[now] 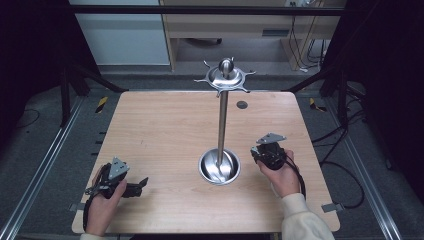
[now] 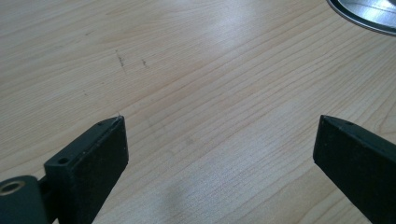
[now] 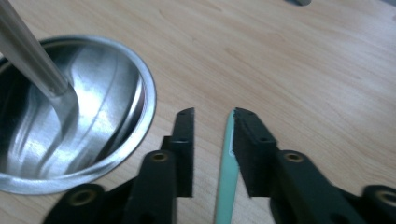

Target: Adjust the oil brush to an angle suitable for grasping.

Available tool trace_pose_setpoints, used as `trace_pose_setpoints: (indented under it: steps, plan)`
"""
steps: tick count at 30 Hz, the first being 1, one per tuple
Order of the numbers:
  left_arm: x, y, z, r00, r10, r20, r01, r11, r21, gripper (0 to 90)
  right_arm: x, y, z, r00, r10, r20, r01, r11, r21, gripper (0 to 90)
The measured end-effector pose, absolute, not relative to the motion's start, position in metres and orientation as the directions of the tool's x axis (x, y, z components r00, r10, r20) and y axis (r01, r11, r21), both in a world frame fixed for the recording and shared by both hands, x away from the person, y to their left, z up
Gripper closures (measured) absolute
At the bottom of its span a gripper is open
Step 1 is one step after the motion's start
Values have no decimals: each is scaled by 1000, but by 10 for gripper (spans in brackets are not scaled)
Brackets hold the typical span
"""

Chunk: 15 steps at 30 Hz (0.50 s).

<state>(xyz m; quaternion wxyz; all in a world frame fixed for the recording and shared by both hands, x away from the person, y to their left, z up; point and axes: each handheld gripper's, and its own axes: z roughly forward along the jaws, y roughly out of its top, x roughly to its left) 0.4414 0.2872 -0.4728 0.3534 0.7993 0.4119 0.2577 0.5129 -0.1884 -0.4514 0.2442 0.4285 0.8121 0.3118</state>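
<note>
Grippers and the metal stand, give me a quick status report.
Left gripper open over bare table, empty. Right gripper partly open, empty, beside the stand's round base. Metal stand upright, untouched. Nothing in the way.

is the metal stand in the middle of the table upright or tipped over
Upright. The metal stand has its pole rising straight from the round base sitting flat on the table.
</note>
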Motion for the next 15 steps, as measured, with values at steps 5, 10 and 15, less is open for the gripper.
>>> trace_pose_setpoints:
  steps: [5,10,15]
  plan:
    - [442,287,-473,532,838,124,477,-417,773,29,518,-191,-462,-506,850,-147,588,464,662,895]
    - [442,286,-473,532,838,123,477,-417,774,29,520,-188,-468,-527,839,-135,595,478,646,900]
    - [442,286,-473,536,835,127,475,-422,772,29,524,-182,-473,-528,837,-143,608,490,624,900]
